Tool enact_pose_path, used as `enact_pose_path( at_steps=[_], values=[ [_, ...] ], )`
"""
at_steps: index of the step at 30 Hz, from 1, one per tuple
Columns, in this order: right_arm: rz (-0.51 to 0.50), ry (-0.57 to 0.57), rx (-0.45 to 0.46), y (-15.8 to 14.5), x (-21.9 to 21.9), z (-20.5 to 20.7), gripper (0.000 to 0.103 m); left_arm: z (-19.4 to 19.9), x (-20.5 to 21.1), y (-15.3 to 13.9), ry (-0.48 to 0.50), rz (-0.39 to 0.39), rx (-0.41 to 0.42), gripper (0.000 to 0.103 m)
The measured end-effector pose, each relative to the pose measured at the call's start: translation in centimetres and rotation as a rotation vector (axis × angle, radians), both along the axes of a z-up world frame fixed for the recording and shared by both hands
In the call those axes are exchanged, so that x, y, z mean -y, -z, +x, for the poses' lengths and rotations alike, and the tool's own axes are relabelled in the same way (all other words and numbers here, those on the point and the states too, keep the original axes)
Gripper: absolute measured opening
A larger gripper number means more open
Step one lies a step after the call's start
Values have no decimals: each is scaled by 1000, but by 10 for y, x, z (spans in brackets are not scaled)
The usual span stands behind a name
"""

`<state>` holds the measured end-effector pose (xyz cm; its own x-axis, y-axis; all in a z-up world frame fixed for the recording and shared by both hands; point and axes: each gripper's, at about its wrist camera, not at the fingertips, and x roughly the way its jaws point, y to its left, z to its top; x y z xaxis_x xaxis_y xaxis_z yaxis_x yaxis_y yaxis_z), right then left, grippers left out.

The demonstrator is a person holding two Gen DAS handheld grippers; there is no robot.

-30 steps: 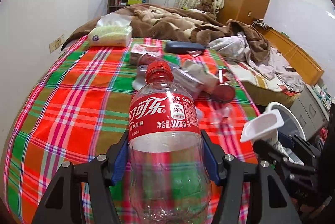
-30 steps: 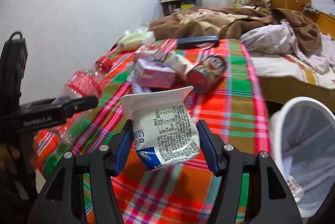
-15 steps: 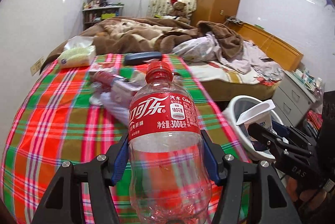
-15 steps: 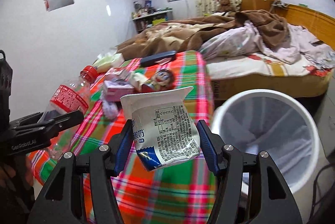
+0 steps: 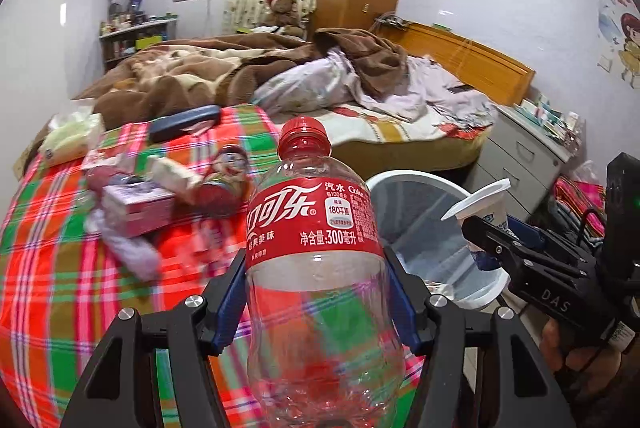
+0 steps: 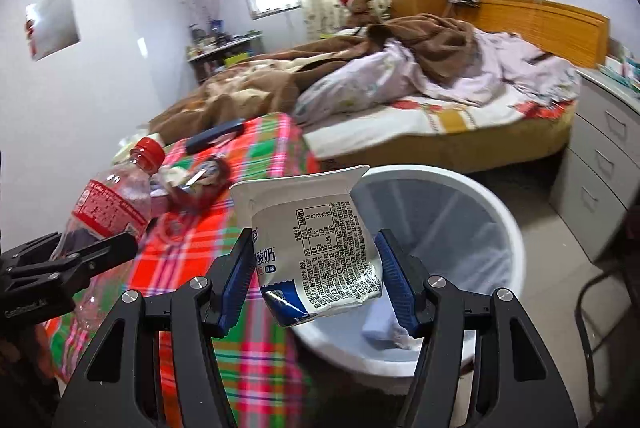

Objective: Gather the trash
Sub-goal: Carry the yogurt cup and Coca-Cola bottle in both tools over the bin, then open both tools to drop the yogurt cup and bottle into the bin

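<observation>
A bed [image 5: 400,123] with a rumpled brown blanket [image 5: 192,75] fills the back of the room, and in front of it stands the tabletop [image 5: 60,268], spread with a red, green and pink plaid cloth. Beside the tabletop's near corner sits a round white trash bin [image 6: 500,211] with a pale liner, a bit of pale rubbish lying at its bottom. The left hand-held gripper [image 5: 316,296] is clamped on an empty clear Coca-Cola bottle [image 5: 316,228], blue pads pressed to both sides below the red label; the label shows the Chinese Coca-Cola script, "汽水 Coke", "180千焦" and "净含量:300毫升", and the red cap is screwed on. The bottle hangs over the tabletop's edge next to the bin. The right hand-held gripper [image 6: 316,280] grips a squashed white yogurt cup [image 6: 316,240], mouth upward, printed with "酸奶" and a small nutrition table too fine to read; it is held at the bin's rim. On the side of that gripper, seen from the left wrist, reads "DAS". Left on the cloth lie a pink carton [image 5: 138,207], a red can [image 5: 224,183] with a cartoon face, a tissue pack [image 5: 68,139] and a dark case [image 5: 184,121].
</observation>
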<state>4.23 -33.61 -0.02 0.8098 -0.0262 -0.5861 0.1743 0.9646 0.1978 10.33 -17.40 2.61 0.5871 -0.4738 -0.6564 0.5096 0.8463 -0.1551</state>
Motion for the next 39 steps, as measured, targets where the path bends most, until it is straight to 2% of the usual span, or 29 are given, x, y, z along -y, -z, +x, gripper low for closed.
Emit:
enact_pose_path(
  at_steps=[12,15,19,28,30,32,39],
  values=[
    [-23,154,-127,33,55,14,62,20,91,19,151,4,-56,63],
    [-34,158,-167,40,62,15,62,23,110,26,174,16,-63,63],
    [-48,161,-202,48,69,14,62,30,131,42,204,24,-110,63],
    [-70,161,-240,53,79,11,62,41,149,59,206,36,-156,63],
    [-64,156,-228,52,79,9,64,41,148,59,208,30,-152,64],
    [-60,153,-225,51,78,10,70,40,148,57,213,14,-148,64],
    [-59,163,-214,49,76,9,70,37,133,50,183,21,-124,64]
  ],
)
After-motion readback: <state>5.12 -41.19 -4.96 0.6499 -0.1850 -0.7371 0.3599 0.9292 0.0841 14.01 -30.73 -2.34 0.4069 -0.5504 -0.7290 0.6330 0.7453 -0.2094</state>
